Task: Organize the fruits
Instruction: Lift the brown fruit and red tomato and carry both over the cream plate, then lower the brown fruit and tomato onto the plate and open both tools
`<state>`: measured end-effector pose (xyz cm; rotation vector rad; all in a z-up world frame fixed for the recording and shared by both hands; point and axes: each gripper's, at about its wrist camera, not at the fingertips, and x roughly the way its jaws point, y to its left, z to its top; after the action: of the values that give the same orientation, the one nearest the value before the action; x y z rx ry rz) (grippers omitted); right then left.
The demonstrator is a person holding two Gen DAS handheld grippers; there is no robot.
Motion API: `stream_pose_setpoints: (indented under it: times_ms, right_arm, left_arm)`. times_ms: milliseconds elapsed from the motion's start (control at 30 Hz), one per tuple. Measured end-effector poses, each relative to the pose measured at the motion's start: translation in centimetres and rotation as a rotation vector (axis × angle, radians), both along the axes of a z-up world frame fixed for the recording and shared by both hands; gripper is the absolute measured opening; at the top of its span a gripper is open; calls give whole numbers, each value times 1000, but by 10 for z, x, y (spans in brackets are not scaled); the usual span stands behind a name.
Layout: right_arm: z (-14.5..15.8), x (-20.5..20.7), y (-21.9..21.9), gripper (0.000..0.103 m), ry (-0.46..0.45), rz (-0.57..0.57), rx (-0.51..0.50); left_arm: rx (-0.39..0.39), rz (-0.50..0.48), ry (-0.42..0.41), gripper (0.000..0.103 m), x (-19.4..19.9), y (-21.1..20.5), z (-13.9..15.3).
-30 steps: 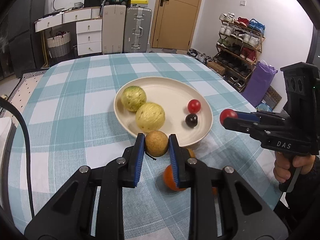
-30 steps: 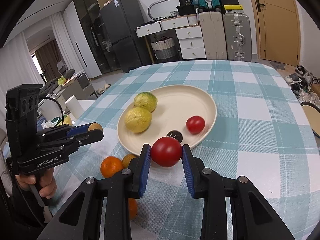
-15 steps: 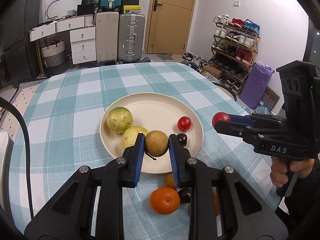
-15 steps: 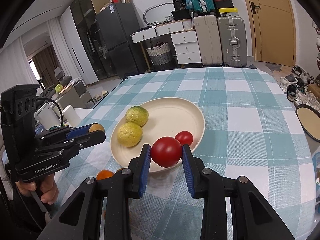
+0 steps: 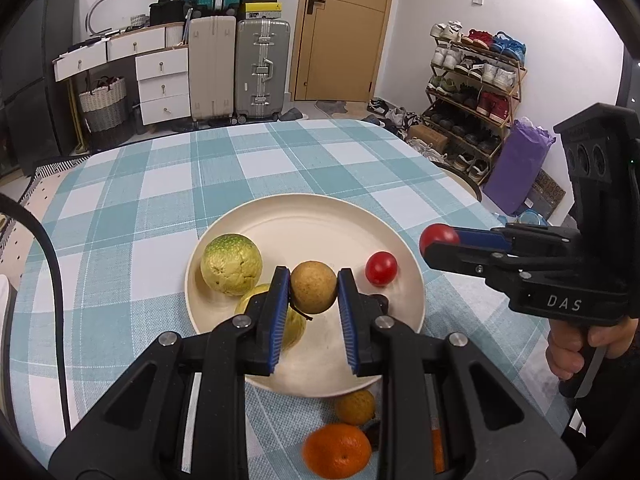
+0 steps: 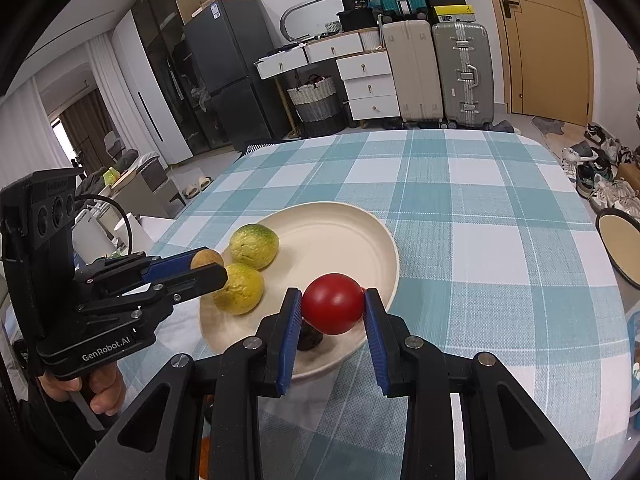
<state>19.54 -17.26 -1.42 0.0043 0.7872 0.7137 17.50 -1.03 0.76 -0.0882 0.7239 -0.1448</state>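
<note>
Fruits sit clamped in both tools above the plate [image 5: 404, 240]: brown fruit [image 5: 313, 287] in the left tool [image 5: 313, 292], red tomato [image 6: 333, 309] in the right tool [image 6: 332, 312].

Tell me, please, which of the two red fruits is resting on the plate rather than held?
The smaller red fruit, lying alone near the plate's right rim; the larger red fruit is clamped in the right tool.

Left tongs [image 5: 313, 288]: blue-padded fingers [image 5: 279, 312] closed on a round brown fruit [image 5: 313, 287], held level and raised above the surface, with the person's left hand [image 6: 94, 390] wrapped around the pistol grip. Right tongs [image 6: 332, 309]: fingers closed on a red tomato [image 6: 333, 309], also raised, with the right hand [image 5: 584, 346] gripping the handle. The two tools are held side by side, well apart.
</note>
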Motion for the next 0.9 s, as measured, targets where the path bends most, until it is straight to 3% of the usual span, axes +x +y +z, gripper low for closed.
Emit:
stream_pose_setpoints:
  times_ms: [900]
  right_arm:
    - [-21,51,24,32,48,22,-36]
  left_arm:
    - [49,-23,41,22,63,-8,-31]
